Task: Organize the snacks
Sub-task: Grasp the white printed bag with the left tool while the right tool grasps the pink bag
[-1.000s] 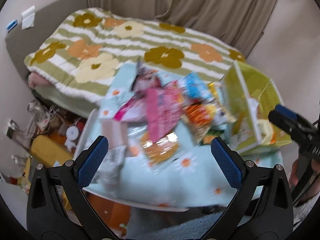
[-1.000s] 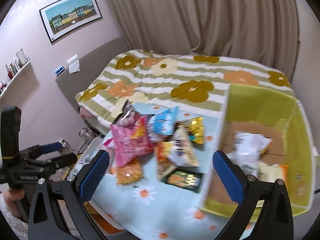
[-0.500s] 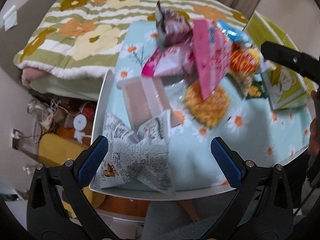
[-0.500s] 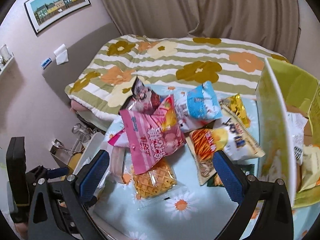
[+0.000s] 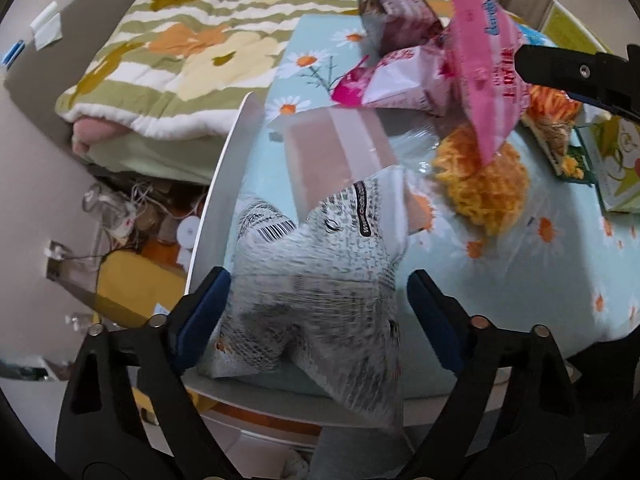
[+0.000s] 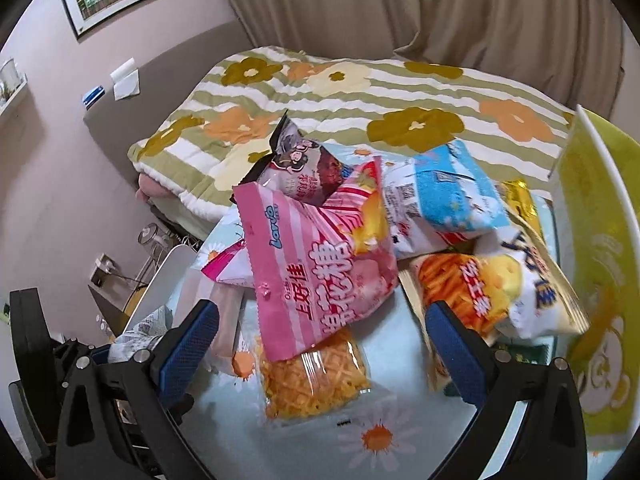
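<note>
Left gripper down from above table onto grey-white printed bag at near left corner of tabletop; jaws just closing, bag between them, left pad touching, right pad still clear. Right gripper now low over snack pile, jaws apart, pink bag and orange noodle pack between fingers, neither gripped. Yellow box at right edge.

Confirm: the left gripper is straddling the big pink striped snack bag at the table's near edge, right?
Not the pink bag. The left gripper has been closing around the white crinkled bag with black newsprint-style print at the table's near edge, as the left wrist view shows.
</note>
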The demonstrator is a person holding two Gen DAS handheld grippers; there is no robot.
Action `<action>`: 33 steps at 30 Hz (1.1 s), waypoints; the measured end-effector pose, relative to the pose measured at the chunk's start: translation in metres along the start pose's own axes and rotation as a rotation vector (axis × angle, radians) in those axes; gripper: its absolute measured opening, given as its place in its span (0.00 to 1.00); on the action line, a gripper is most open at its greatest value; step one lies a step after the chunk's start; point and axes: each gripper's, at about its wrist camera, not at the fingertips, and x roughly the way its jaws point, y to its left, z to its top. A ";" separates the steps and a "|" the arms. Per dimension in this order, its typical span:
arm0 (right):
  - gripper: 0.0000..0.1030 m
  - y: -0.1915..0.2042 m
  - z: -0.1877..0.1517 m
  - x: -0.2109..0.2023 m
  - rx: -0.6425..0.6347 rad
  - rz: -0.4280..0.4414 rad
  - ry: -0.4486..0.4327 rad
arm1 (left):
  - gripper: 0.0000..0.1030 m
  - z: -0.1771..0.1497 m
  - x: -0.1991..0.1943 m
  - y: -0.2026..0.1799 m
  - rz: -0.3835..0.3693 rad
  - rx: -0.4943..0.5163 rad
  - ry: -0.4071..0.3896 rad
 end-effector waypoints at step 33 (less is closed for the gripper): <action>0.63 -0.003 0.009 0.038 -0.070 -0.016 0.031 | 0.64 0.009 -0.030 0.013 -0.025 -0.066 -0.043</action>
